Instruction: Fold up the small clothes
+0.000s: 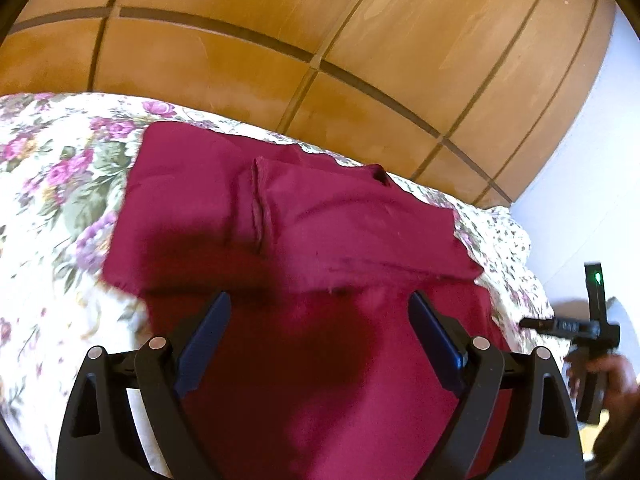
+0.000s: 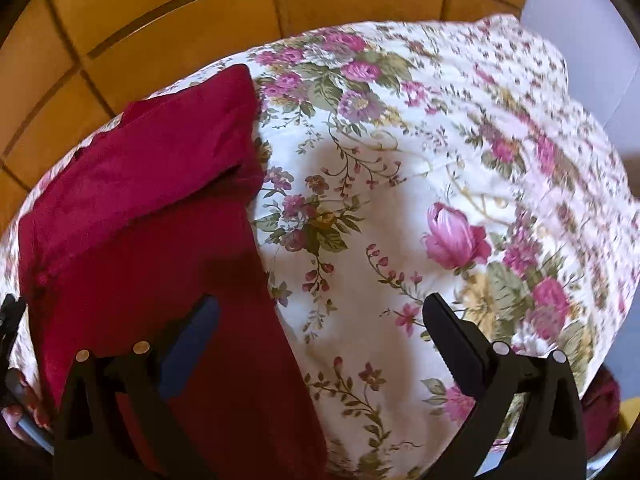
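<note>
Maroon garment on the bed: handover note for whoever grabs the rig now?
Left tool: open, empty, hovering over the maroon garment.
Right tool: open, empty, straddling the garment's right edge, one finger over cloth, the other over the floral bedspread.
Garment lies on the bedspread near the bed edge, tiled floor beyond.
Done: the far part looks folded over, layered edges visible.
Left: probably fold again and flatten; final shape can't be judged yet.
</note>
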`<state>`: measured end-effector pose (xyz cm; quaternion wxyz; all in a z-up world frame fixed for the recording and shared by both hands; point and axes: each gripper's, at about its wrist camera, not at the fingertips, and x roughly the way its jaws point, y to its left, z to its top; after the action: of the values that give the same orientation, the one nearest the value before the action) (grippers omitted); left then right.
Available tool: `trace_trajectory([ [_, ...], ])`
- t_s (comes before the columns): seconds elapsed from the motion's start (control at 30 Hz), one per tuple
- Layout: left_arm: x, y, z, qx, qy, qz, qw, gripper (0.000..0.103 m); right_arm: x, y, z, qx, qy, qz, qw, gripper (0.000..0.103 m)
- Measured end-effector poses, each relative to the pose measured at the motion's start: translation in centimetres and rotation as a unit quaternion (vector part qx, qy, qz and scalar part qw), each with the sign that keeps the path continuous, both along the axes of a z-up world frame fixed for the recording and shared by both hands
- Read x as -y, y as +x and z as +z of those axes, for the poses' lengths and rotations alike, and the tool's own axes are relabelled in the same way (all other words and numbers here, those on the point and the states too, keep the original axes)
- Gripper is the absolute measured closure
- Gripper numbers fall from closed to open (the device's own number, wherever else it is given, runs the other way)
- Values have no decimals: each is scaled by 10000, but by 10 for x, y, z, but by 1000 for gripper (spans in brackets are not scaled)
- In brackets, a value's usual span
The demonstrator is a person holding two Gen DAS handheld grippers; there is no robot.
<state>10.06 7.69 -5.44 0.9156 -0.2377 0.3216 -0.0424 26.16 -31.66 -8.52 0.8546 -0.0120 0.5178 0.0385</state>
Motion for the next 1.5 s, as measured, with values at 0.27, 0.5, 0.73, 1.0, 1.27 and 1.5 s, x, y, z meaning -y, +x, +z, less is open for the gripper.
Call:
trace_trajectory([
  [0.27, -10, -45, -16, -390, -218, 10, 9990, 14, 1, -15, 7, 93, 2, 337, 9994, 2],
  [0.5, -19, -87, -31, -732, -447, -271, 9959, 18, 22, -31, -3, -422, 907, 538, 9935, 14],
  [0.73, -10, -118, -34, -806, -356, -757, 9932, 28, 46, -46, -39, -1321, 1509, 175, 9795, 25],
  [1.0, 6, -125, -32, -998, -548, -1352, 9843, 30, 31, -70, -54, -1891, 1664, 493, 9665, 36],
  [1.27, 12, -120, -38, -1414, -755, -1646, 9733, 85, 10, -82, -56, -2036, 1475, 1030, 9624, 91],
  [1.5, 5, -114, -36, -1478, -1288, -1776, 9644, 94, -5, -78, -33, -1571, 2224, 1415, 9518, 92],
])
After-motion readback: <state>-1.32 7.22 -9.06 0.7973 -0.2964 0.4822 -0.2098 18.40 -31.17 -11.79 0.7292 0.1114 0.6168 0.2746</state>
